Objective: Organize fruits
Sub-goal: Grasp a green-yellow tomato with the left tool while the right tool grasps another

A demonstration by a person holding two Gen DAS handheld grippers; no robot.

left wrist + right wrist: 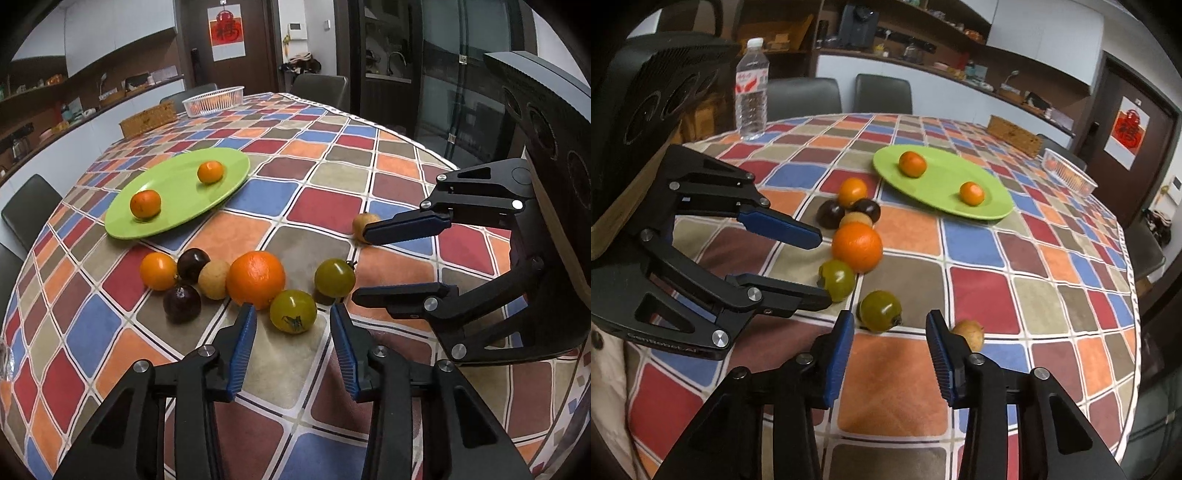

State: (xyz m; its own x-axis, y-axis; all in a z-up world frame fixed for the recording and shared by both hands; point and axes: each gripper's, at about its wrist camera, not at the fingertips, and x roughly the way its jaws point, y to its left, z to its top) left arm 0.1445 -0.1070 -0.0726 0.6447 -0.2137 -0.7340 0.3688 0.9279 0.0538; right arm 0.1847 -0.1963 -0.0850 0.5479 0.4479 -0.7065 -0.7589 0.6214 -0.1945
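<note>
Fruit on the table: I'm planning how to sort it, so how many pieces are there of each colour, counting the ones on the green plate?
Orange: 4, namely two on the plate, a small one and a big one on the cloth
Green: 2
Dark purple: 2
Tan: 2
Total: 10

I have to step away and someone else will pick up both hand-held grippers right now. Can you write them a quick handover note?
Left hand-held gripper: open, empty, poised around a green tomato.
Right hand-held gripper: open, empty, near the other green tomato.
Done: two small oranges sit on the green plate.
Left on the tablecloth: a big orange, a small orange, two dark plums, two tan fruits, both tomatoes.
</note>
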